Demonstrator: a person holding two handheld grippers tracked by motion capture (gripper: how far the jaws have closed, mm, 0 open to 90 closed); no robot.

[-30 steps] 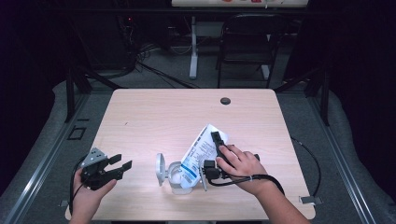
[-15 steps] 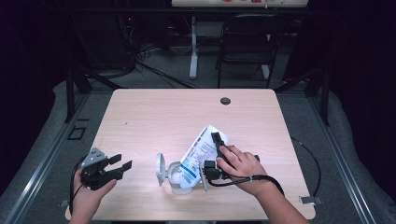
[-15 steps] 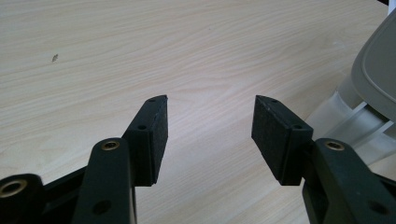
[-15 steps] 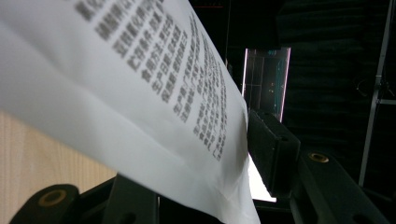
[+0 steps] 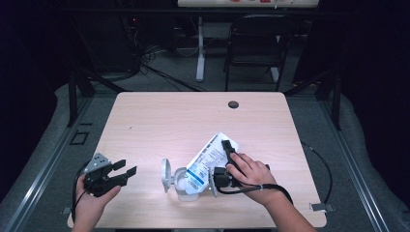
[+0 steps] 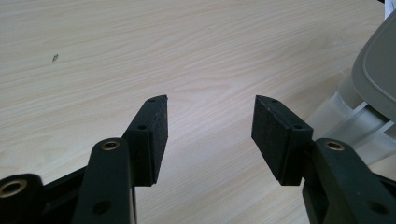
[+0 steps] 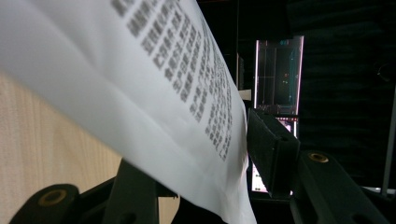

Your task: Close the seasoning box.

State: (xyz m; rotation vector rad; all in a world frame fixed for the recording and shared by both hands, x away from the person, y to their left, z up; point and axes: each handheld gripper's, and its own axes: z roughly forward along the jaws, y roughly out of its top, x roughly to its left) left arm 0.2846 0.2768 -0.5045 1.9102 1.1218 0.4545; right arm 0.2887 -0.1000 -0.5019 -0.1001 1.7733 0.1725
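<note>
Gripping white pouch (image 5: 210, 157), right hand-held gripper (image 5: 224, 162)

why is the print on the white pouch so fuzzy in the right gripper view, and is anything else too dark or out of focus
Right gripper view: the white pouch sits too near the lens, so its print smears, worst at top; the room behind is dark, the lit screen the bright spot. Left gripper view: evenly lit, table grain sharp, the left claw slightly soft. High view: tabletop bright, surroundings nearly black.
</note>
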